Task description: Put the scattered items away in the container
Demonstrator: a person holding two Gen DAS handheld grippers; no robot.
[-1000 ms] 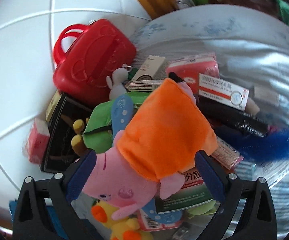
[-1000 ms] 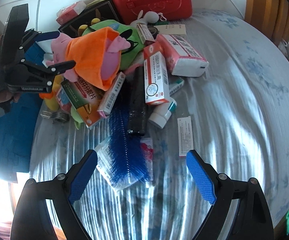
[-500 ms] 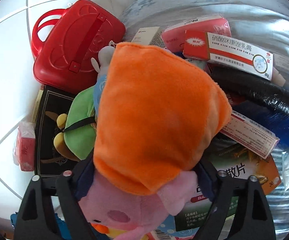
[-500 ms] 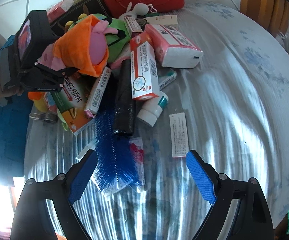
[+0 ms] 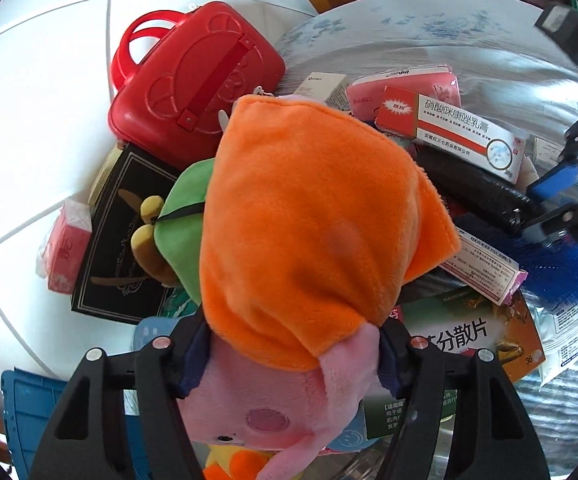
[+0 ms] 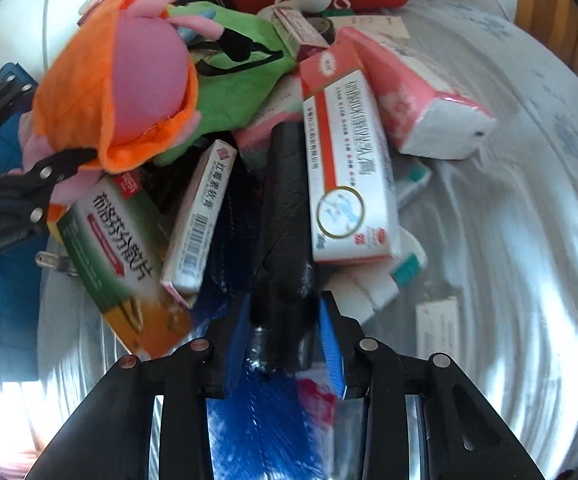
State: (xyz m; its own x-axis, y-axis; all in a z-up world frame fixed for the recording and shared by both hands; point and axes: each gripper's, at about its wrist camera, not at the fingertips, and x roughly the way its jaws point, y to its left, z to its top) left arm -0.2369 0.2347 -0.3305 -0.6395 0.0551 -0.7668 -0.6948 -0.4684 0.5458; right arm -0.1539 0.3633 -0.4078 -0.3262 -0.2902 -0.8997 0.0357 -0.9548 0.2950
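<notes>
A pink pig plush point(image 5: 309, 208) in an orange dress lies on top of the pile. My left gripper point(image 5: 293, 356) is closing on its pink body, and both pads press into it. In the right wrist view the same plush point(image 6: 145, 68) sits at the upper left, with a left finger point(image 6: 65, 160) against it. My right gripper point(image 6: 285, 340) is closing around the near end of a black roll point(image 6: 285, 208), its blue pads tight against both sides. From the left wrist view the right gripper point(image 5: 545, 212) shows at the right edge. A blue crate point(image 5: 29, 412) stands low on the left.
A red carry case point(image 5: 197, 80), a black box point(image 5: 125, 232) and a green plush point(image 5: 181, 232) lie behind. Medicine boxes point(image 6: 345, 160), a pink tissue pack point(image 6: 409, 92) and a blue brush point(image 6: 257, 420) crowd the shiny table cloth point(image 6: 509, 240).
The left gripper moved in over the pig plush and its jaws narrowed onto it. The right gripper dropped forward from above the brush and closed from wide open around the black roll.
</notes>
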